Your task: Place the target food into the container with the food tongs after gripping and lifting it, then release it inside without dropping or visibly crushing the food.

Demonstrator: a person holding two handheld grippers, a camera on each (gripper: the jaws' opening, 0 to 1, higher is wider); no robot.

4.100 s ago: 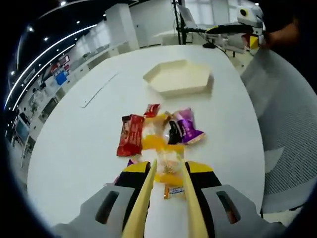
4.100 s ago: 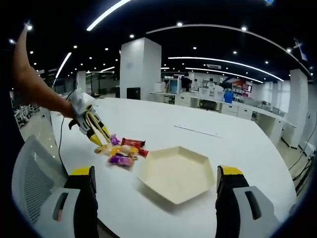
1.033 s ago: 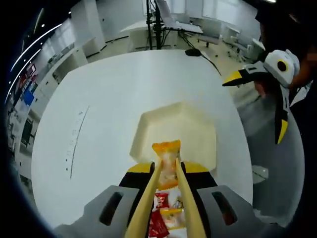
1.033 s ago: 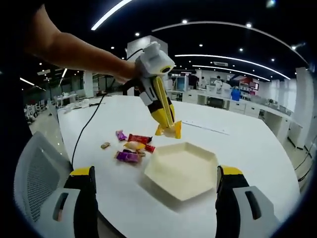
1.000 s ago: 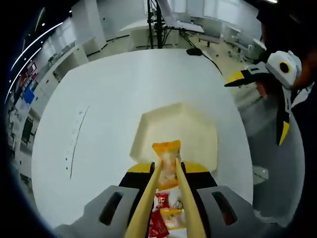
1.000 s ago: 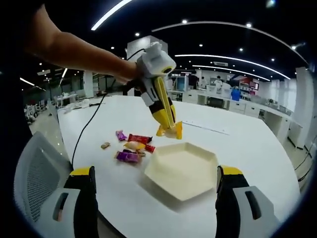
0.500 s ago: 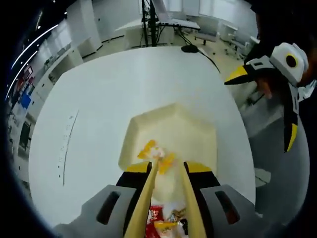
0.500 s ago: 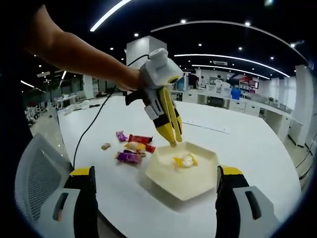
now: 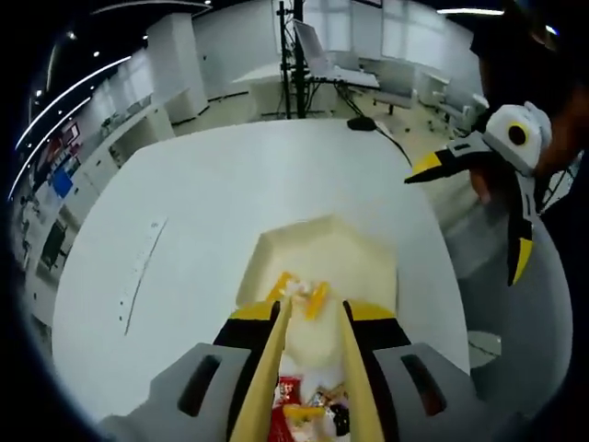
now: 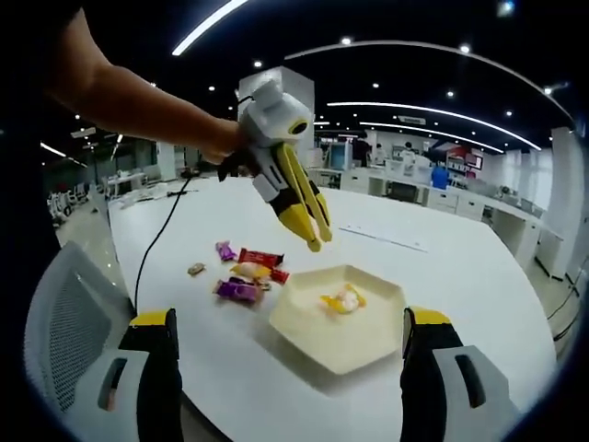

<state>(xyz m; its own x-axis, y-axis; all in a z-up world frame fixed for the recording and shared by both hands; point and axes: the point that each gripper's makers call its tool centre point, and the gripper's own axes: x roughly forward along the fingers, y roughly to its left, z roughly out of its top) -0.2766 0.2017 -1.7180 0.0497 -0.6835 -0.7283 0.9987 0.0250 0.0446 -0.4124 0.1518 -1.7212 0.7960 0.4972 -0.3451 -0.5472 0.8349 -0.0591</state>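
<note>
The orange-wrapped snack (image 10: pixel 341 299) is lying inside the tray (image 10: pixel 304 341), near the middle of its floor, free of the tongs (image 10: pixel 304 214). In the right gripper view the left gripper (image 10: pixel 317 238) is hanging in the air above the far-left rim of the tray, its yellow tong tips slightly parted and gripping nothing, with a person's forearm (image 10: pixel 138 97) reaching in behind it. In the left gripper view those same tong blades (image 9: pixel 309 368) are rising from the bottom with a gap between them, and the snack (image 9: pixel 304 295) is showing just past their tips on the tray (image 9: pixel 354 253) floor. The pale six-sided tray is sitting on the white worktop (image 10: pixel 442 267), and to the left of the tray a small heap of wrapped sweets (image 10: pixel 241 276) is lying on the worktop: a red bar (image 10: pixel 259 259), a purple packet (image 10: pixel 236 291), a smaller purple one (image 10: pixel 225 250) and a little brown piece (image 10: pixel 195 270) farthest from the tray. The right gripper (image 10: pixel 290 368) is holding its two jaws spread wide on the near side of the tray, well apart from each other, with nothing between them. In the left gripper view the right gripper (image 9: pixel 479 184) is showing beyond the right side of the tray, out past the worktop (image 9: pixel 184 221) edge, jaws apart. A grey mesh chair back (image 10: pixel 64 322) is standing to the near left of the tray, beside the worktop.
</note>
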